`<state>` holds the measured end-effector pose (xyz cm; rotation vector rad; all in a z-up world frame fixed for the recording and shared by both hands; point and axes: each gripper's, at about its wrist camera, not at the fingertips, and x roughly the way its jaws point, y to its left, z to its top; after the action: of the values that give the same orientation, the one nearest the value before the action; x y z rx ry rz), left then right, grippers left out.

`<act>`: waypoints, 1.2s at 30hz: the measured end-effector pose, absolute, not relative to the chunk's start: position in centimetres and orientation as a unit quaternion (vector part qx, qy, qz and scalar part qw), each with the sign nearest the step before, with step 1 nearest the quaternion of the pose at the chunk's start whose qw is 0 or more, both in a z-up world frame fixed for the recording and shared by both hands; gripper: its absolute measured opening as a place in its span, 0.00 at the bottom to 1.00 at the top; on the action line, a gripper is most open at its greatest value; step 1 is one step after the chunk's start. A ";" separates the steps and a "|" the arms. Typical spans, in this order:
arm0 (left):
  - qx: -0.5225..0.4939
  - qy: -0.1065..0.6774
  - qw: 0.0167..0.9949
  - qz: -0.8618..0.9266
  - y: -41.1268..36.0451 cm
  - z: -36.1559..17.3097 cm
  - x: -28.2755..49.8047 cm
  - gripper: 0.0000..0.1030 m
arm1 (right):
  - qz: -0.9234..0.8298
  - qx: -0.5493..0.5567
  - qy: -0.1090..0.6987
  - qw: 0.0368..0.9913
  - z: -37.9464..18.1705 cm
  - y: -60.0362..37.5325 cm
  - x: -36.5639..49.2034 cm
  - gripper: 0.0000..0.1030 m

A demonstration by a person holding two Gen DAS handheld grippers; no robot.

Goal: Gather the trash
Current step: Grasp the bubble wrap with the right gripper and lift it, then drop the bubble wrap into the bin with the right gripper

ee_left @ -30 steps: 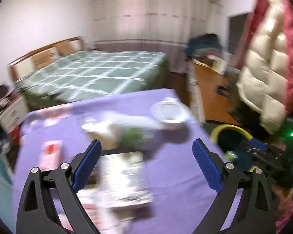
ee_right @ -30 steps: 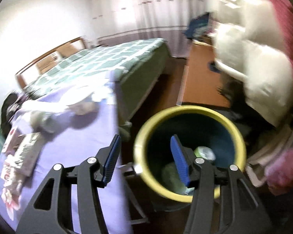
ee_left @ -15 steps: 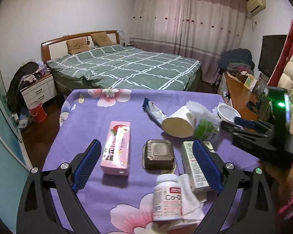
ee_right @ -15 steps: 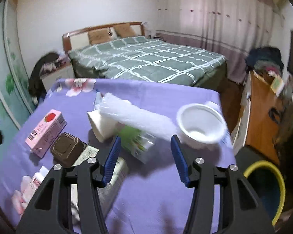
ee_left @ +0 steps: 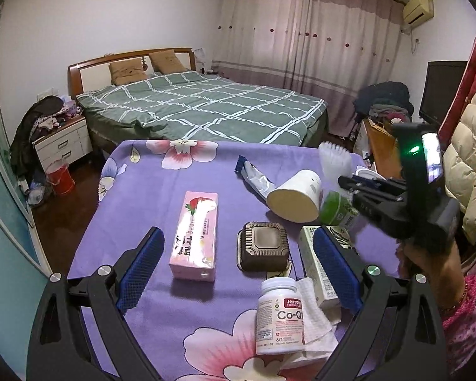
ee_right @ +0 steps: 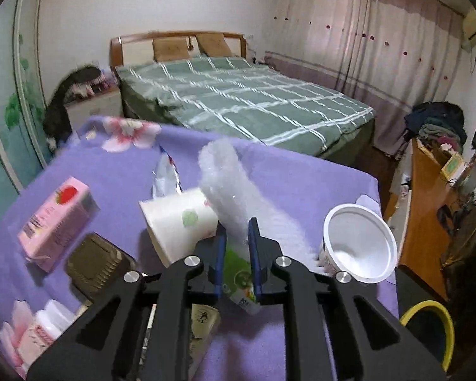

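My right gripper (ee_right: 237, 254) is shut on a green and white crumpled carton (ee_right: 238, 277) on the purple flowered table (ee_right: 117, 165), under a roll of bubble wrap (ee_right: 234, 197). The same carton (ee_left: 338, 208) and the right gripper (ee_left: 349, 187) show at the right of the left wrist view. My left gripper (ee_left: 238, 266) is open and empty above a dark square box (ee_left: 263, 249). A tipped paper cup (ee_right: 177, 222), a white bowl (ee_right: 358, 244) and a snack wrapper (ee_right: 165, 174) lie close by. The yellow-rimmed bin (ee_right: 428, 333) stands on the floor at the right.
A pink carton (ee_left: 195, 233), a white pill bottle (ee_left: 279, 316) on a tissue (ee_left: 317, 327) and a pale green box (ee_left: 317, 263) lie on the table. A bed (ee_left: 203, 108) stands behind, a desk (ee_right: 428, 209) to the right.
My right gripper swung from over the bin to the table and shut on the green carton. My left gripper pulled back, still open.
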<state>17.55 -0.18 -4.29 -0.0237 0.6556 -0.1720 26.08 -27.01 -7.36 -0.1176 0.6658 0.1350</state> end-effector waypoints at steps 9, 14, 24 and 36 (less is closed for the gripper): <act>-0.007 0.326 0.940 -0.097 -1.6 -4.7 17.3 0.91 | 0.095 0.019 0.282 0.955 -2.8 -30.6 21.2 0.11; -0.002 0.326 0.939 -0.107 -2.6 -4.8 17.0 0.91 | 0.077 0.067 0.266 0.959 -2.2 -34.1 17.9 0.11; 0.009 0.334 0.934 -0.130 -5.1 -5.3 16.7 0.91 | -0.031 0.117 0.250 0.961 -2.5 -43.4 11.7 0.11; 0.032 0.351 0.923 -0.156 -9.2 -6.2 16.7 0.91 | -0.171 0.157 0.301 0.925 -9.5 -53.1 10.6 0.12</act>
<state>16.68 -9.17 -6.22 0.0662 0.7202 -0.3197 10.64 -53.06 -9.49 0.3218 0.6176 -0.3514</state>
